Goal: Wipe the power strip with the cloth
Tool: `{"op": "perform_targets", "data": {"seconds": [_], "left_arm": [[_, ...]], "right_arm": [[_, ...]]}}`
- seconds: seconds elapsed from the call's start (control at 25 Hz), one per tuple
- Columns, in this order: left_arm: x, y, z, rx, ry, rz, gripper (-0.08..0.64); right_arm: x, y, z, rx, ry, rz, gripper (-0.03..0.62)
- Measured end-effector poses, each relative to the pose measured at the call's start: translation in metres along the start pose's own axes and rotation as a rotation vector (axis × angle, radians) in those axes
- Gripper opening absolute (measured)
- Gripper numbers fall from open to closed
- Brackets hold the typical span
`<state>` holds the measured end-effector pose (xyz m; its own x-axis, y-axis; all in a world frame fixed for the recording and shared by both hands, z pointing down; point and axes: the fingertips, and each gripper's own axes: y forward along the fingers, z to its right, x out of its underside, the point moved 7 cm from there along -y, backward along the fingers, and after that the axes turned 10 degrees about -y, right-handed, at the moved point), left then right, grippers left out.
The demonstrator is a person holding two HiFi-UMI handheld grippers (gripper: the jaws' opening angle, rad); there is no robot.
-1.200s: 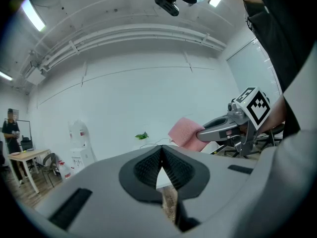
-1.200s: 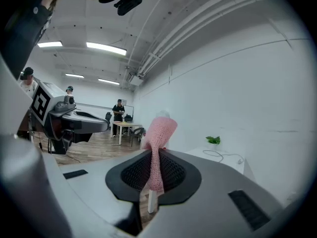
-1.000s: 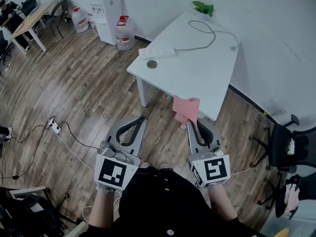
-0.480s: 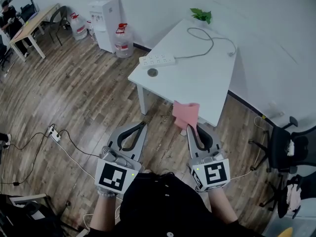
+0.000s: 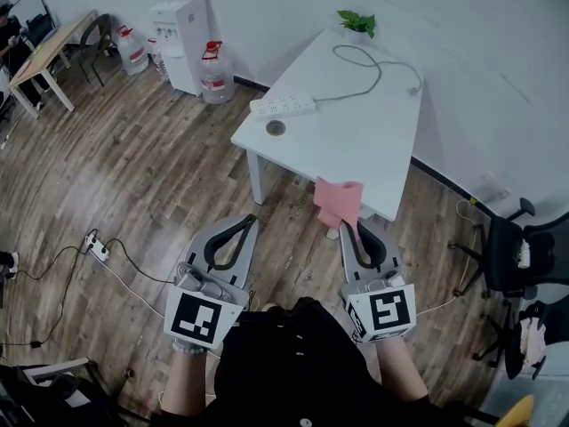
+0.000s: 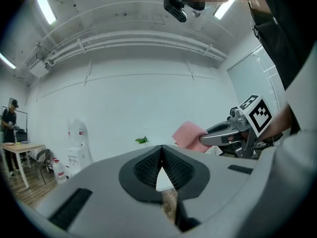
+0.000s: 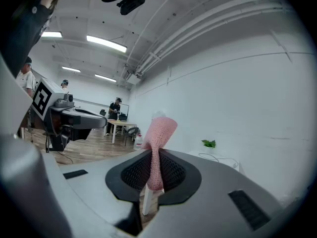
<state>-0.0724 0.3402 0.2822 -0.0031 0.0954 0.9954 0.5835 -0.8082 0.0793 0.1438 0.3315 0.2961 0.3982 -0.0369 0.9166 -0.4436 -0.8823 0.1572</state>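
A white power strip (image 5: 282, 106) lies near the far left edge of the white table (image 5: 356, 149), its grey cable (image 5: 364, 60) looping toward the wall. My right gripper (image 5: 347, 225) is shut on a pink cloth (image 5: 337, 201), which sticks up from its jaws just short of the table's near corner. In the right gripper view the cloth (image 7: 157, 148) stands pinched between the pads. My left gripper (image 5: 242, 221) is shut with nothing in it, over the wooden floor to the left of the table. From the left gripper view the cloth (image 6: 188, 135) shows at the right.
A small round object (image 5: 276, 128) sits on the table by the strip, and a green plant (image 5: 356, 21) at the far corner. Water bottles (image 5: 213, 69) and a dispenser (image 5: 178, 34) stand by the wall. An office chair (image 5: 516, 256) is at right. Cables and a floor socket (image 5: 98, 247) lie left.
Both grippers and the cloth have drifted slightly forward toward the table as the view shifted. The grip on the cloth is unchanged.
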Motion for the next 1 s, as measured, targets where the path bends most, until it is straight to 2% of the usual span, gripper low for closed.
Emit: {"op": "perform_targets", "data": {"seconds": [0.32, 0.56, 1.0], "left_arm": [[0.004, 0.004, -0.011, -0.003, 0.008, 0.003, 0.014], [0.003, 0.018, -0.026, -0.031, 0.024, 0.014, 0.014], [-0.008, 0.101, -0.069, -0.074, 0.021, 0.012, 0.014]], "right_arm": [[0.004, 0.007, 0.002, 0.014, -0.003, -0.023, 0.051], [0.002, 0.036, 0.015, -0.006, -0.031, 0.007, 0.051], [0.014, 0.122, 0.075, -0.042, -0.027, 0.015, 0.051]]}}
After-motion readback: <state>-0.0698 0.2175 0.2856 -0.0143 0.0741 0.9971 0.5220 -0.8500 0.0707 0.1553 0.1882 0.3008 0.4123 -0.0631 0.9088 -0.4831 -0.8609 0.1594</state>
